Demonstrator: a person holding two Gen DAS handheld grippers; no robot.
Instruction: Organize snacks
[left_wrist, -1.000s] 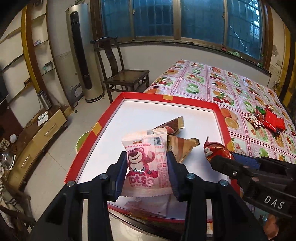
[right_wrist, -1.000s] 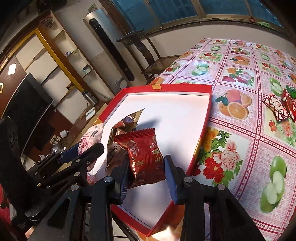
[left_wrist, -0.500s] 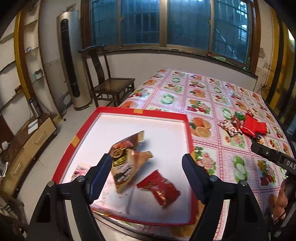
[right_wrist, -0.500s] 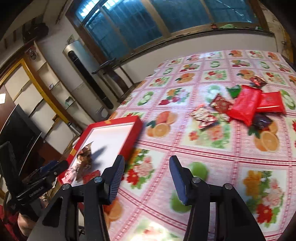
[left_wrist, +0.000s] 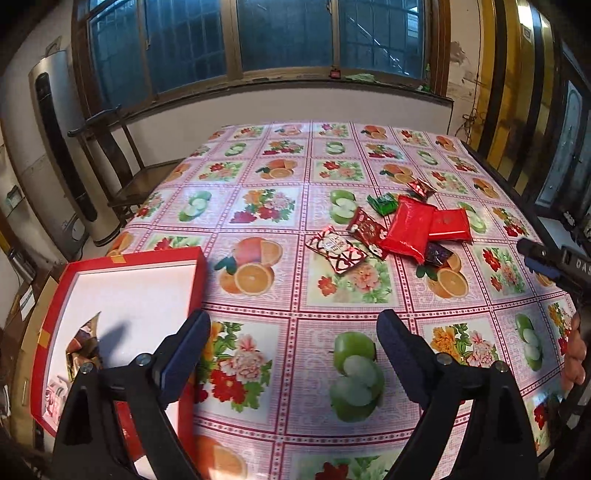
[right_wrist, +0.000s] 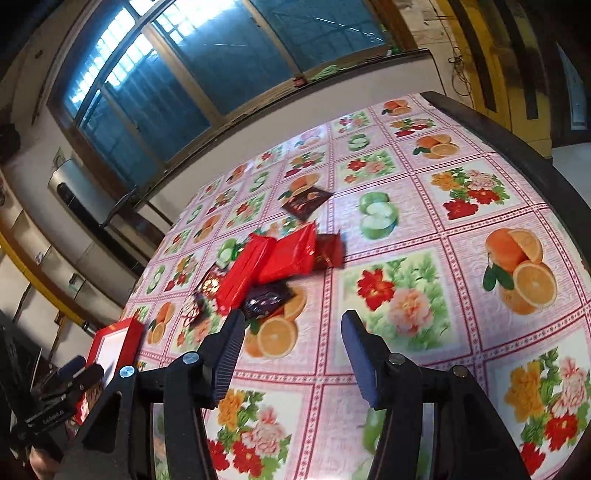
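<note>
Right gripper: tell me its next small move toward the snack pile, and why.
Probably ease the right gripper forward and down onto the dark purple packet, the nearest of the loose pile. Its jaws are opening with nothing between them, and that packet lies just beyond its left fingertip. The red tray already holds several snacks, so the pile is what remains.

Glossy tablecloth (left_wrist: 280, 221); shiny, probably foil snack packets (left_wrist: 408, 229).
</note>
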